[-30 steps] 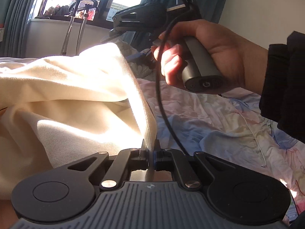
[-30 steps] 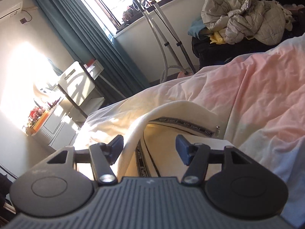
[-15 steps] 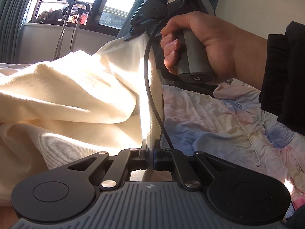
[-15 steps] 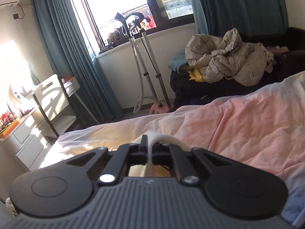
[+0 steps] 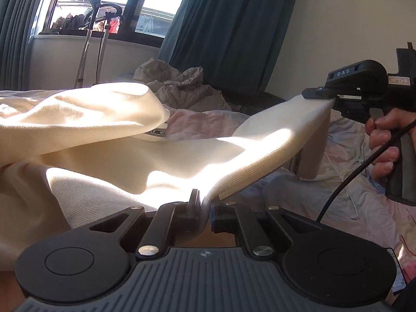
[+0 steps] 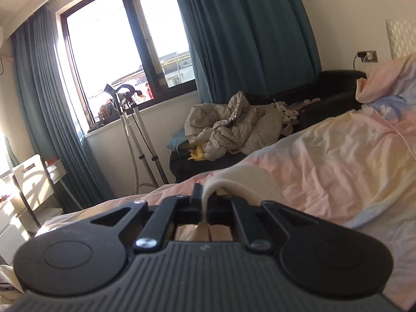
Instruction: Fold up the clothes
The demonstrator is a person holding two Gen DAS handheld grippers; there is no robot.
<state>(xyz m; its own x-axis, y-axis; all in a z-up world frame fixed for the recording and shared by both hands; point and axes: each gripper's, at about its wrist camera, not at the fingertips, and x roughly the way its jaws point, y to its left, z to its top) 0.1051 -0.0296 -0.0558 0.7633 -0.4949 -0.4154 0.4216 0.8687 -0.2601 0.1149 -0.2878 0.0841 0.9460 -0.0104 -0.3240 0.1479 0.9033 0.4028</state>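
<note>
A cream knit garment (image 5: 109, 150) with a black lettered collar band lies bunched over the bed at the left of the left wrist view. My left gripper (image 5: 204, 205) is shut on its near edge. A strip of the same cloth stretches up to the right, where my right gripper (image 5: 325, 96), held by a hand (image 5: 384, 140), is shut on its far end. In the right wrist view the right gripper (image 6: 205, 202) pinches a fold of the cream garment (image 6: 249, 182) above the bed.
A pastel pink and blue duvet (image 6: 338, 171) covers the bed. Behind it a black sofa (image 6: 332, 85) carries a heap of beige quilted clothing (image 6: 234, 127). A garment steamer stand (image 6: 130, 135) stands by the window, with teal curtains (image 6: 247, 33) and a white desk (image 6: 28, 179) at left.
The right gripper closed on the garment's collar edge, then swung far to the right, drawing the cloth out taut from the left gripper. The left gripper stayed put, still gripping.
</note>
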